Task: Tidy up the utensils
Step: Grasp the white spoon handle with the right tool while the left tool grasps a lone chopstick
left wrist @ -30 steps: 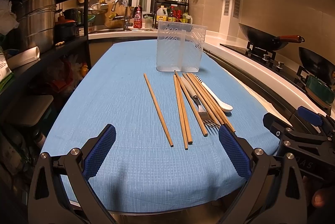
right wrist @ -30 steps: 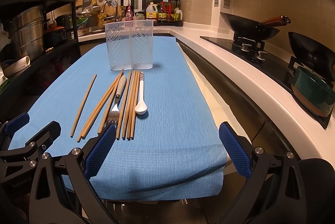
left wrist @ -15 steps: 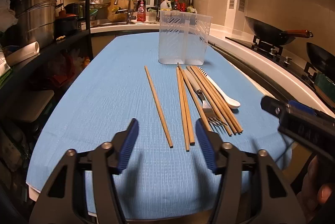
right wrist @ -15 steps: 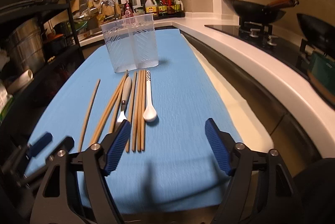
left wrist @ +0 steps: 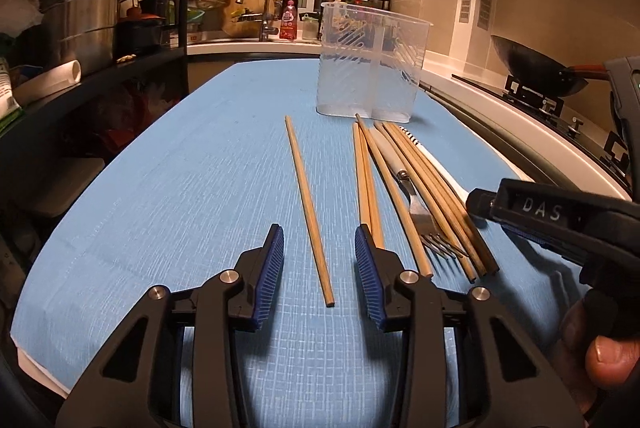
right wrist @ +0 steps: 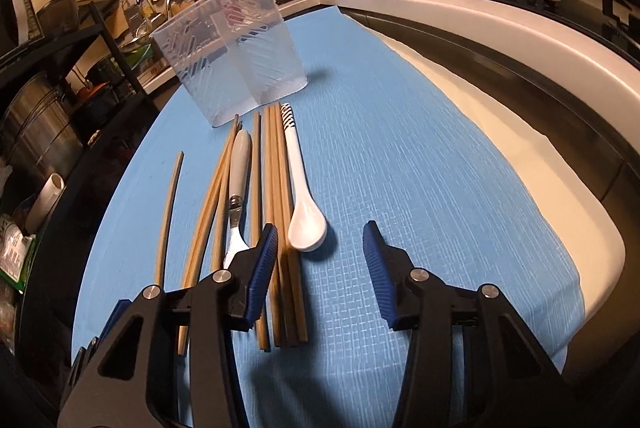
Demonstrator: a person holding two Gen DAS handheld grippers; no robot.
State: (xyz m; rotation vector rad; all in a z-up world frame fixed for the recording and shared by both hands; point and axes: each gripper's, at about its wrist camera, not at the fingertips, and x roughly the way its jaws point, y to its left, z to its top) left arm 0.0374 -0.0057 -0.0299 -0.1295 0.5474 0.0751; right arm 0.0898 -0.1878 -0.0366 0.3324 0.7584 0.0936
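The left gripper (left wrist: 319,260) hangs low over the blue cloth (left wrist: 180,188) with its fingers narrowly parted and holding nothing; a single wooden chopstick (left wrist: 307,208) lies between the blue pads (left wrist: 269,274), its near tip just ahead of them. Just beyond the right pad lies a bundle of chopsticks (left wrist: 424,184) with a fork (left wrist: 416,204). The right gripper (right wrist: 320,268) is also parted and empty; the white spoon (right wrist: 301,196) lies between its fingers, nearer the left one, bowl toward the camera. A clear divided utensil holder (right wrist: 232,60) stands upright past the handles.
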